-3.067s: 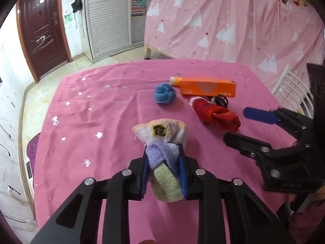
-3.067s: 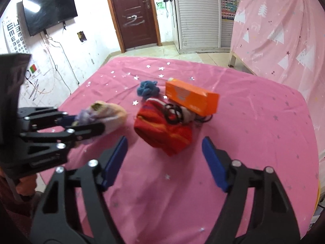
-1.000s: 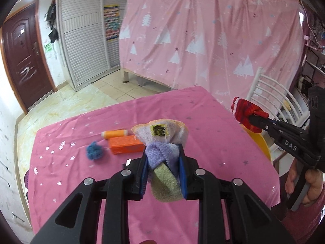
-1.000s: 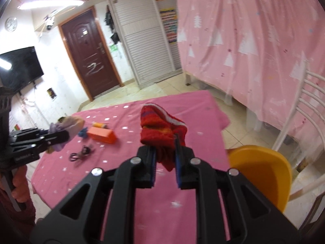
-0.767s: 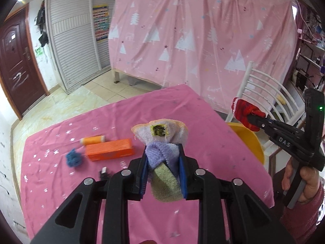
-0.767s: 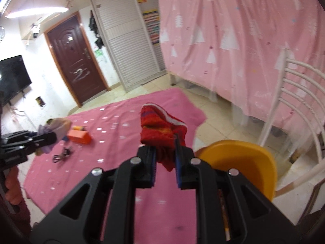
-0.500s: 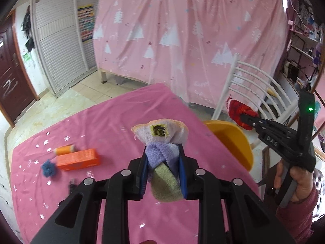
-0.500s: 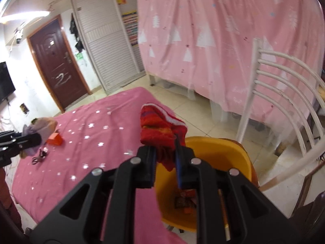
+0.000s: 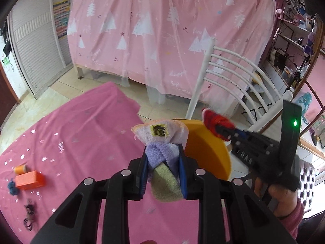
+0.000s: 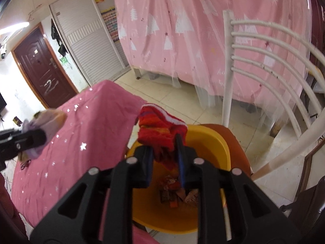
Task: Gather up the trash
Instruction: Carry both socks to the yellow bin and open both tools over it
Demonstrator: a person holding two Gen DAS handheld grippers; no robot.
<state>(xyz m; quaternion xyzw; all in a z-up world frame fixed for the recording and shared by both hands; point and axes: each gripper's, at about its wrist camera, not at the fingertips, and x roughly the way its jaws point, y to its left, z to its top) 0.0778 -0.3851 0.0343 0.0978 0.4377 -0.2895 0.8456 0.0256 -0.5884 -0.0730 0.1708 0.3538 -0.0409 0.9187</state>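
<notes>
Blurred scraps (image 10: 174,191) inside yellow bin (image 10: 215,142)

Tablecloth (image 9: 81,134) — deep pink with small silver stars. Hanging curtain (image 9: 162,30) — pale pink with white tree shapes. Basin (image 10: 213,142) — yellow-orange. Red sock (image 10: 160,130) with orange stripes and a white cuff. Cloth bundle (image 9: 162,142): pink-white, lilac, olive-green. Box (image 9: 29,180): orange. Chair (image 10: 264,46): white. Gripper pads (image 9: 143,174): blue on black frames.

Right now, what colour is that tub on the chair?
Yellow-orange tub, seen best in the right wrist view.
</notes>
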